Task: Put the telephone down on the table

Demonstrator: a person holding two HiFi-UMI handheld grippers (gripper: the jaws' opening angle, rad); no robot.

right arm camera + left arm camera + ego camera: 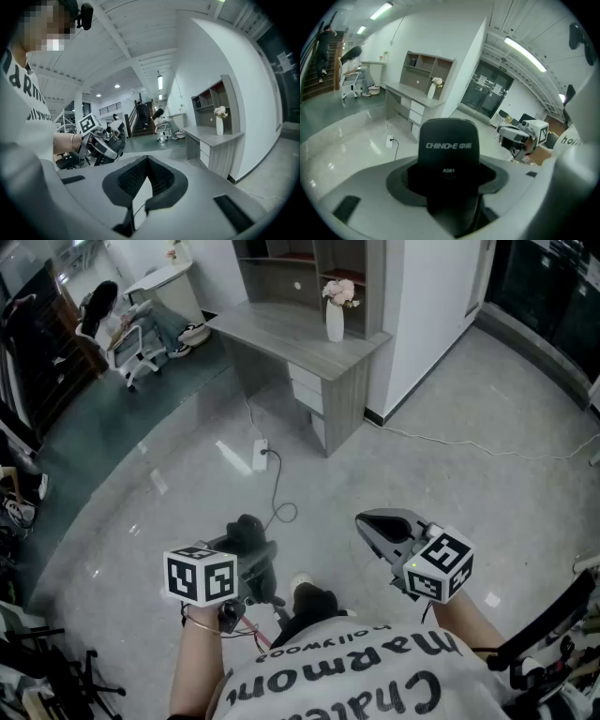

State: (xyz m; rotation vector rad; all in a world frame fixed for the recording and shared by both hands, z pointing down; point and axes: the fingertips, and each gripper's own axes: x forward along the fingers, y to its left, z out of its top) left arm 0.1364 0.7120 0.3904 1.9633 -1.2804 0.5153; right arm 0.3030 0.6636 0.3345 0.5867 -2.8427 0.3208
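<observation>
One grey desk (309, 338) with a white vase (335, 320) stands well ahead across the floor. Nearer the person, the left gripper (246, 542) has its jaws spread wide and clamped on the black telephone (448, 140), which stands upright between them, off the desk. The right gripper (147, 161) is closed tip to tip, holding nothing.

The telephone handset (448, 159) showed black with white lettering; the left gripper (249, 538) was pale grey with dark pads, its marker cube (200, 576) patterned in black squares on white; the right gripper (377, 526) was grey and black too; the shirt (347, 676) was white with bold black letters; the floor (450, 465) gleamed pale grey; the desk (300, 338) was grey wood-grain; the vase (335, 322) was white, its flowers (339, 292) pale pink; the power strip (260, 455) was white.
</observation>
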